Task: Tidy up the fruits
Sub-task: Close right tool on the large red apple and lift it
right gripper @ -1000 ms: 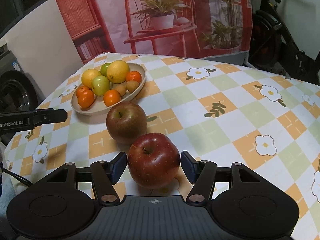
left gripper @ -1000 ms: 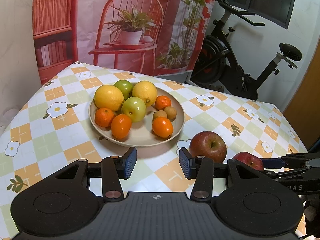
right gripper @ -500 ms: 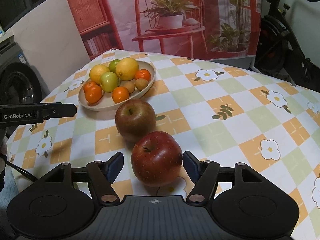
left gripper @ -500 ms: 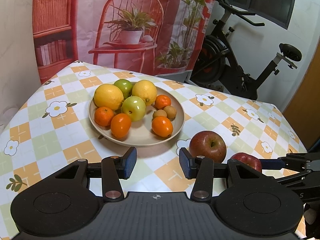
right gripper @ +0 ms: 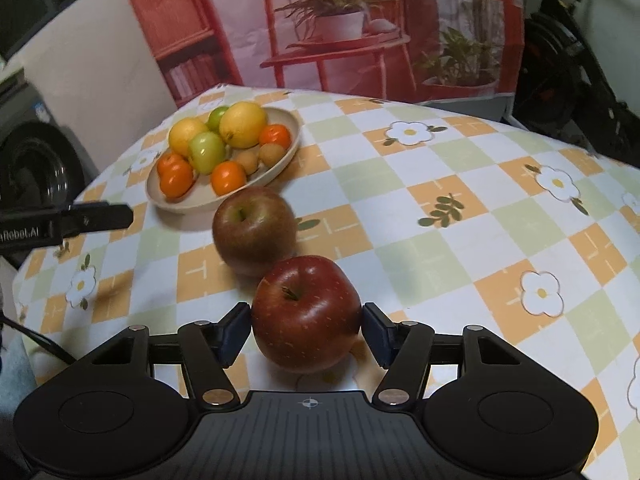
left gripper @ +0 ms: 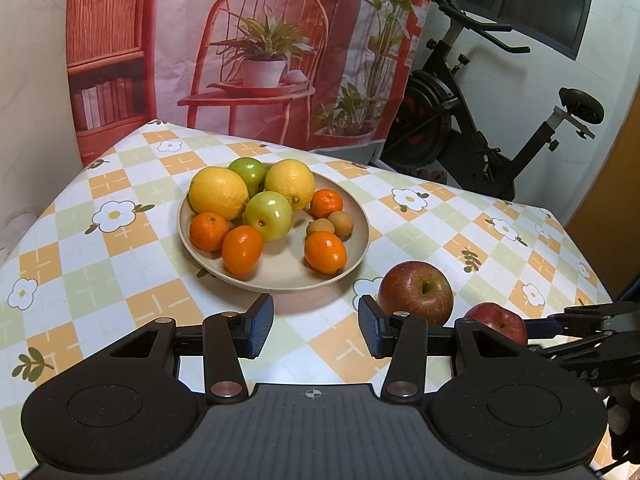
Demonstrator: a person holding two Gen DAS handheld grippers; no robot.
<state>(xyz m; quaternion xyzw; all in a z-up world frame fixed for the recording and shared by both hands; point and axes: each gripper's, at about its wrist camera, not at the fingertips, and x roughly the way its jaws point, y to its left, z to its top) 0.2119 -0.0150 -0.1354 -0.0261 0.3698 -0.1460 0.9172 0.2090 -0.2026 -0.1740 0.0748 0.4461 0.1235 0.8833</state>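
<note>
Red apple [right gripper: 306,314] on the worktop [right gripper: 420,208], flanked by the closing right gripper [right gripper: 307,330]: the pick-up step.
The pads look at or just off its skin. Next, likely a firm squeeze, then a lift towards the plate [right gripper: 280,162] at 11 o'clock, past the second apple [right gripper: 253,229]. The left gripper [left gripper: 316,326] hovers narrowly parted, empty.

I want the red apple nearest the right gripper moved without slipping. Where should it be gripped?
Grip the red apple across its widest middle, coming from the near side, stem up. The right gripper, jaws closing, already straddles those rounded flanks.
</note>
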